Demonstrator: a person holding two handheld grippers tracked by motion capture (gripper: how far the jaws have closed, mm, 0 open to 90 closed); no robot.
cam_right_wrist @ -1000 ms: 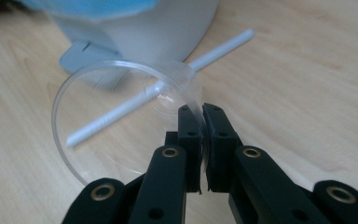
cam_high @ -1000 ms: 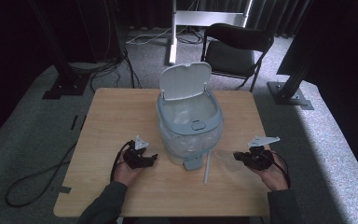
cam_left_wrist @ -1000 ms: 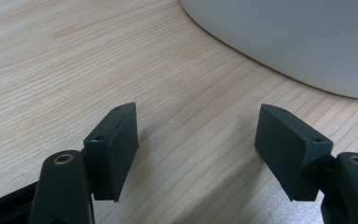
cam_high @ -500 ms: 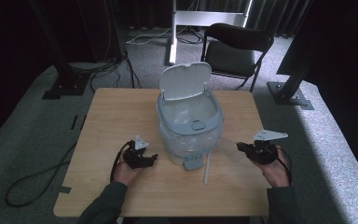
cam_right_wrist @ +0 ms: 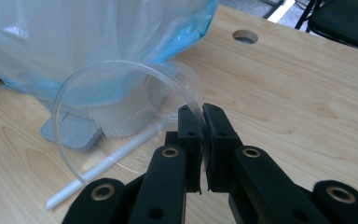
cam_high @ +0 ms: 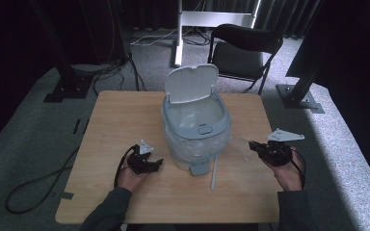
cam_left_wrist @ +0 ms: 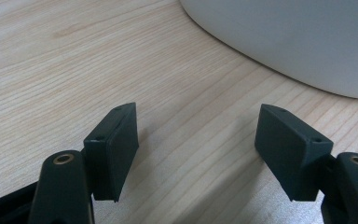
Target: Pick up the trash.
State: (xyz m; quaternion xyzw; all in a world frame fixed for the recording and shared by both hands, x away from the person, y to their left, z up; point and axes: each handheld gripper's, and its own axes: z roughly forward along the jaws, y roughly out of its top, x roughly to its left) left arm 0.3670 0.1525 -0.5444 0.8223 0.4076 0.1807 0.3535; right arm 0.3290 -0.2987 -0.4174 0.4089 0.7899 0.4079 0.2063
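A pale blue pedal bin (cam_high: 196,130) with its white lid (cam_high: 191,83) raised and a plastic liner stands mid-table. In the right gripper view, my right gripper (cam_right_wrist: 201,116) is shut on the rim of a clear plastic cup (cam_right_wrist: 121,107), held sideways just above the table to the right of the bin. A white straw (cam_right_wrist: 107,163) lies on the wood by the bin's pedal (cam_right_wrist: 70,133). My left gripper (cam_left_wrist: 198,135) rests low and open on the table, nothing between its jaws, with the bin's wall (cam_left_wrist: 298,37) close ahead. From the high view, the right gripper (cam_high: 265,150) and left gripper (cam_high: 147,163) flank the bin.
The wooden table (cam_high: 120,120) has bare room at left and behind the bin; a cable hole (cam_right_wrist: 245,36) sits near its edge. A black folding chair (cam_high: 243,50) and stand legs are on the floor beyond.
My right gripper has risen slightly and drifted a little outward with the cup in it. The left gripper has stayed where it was.
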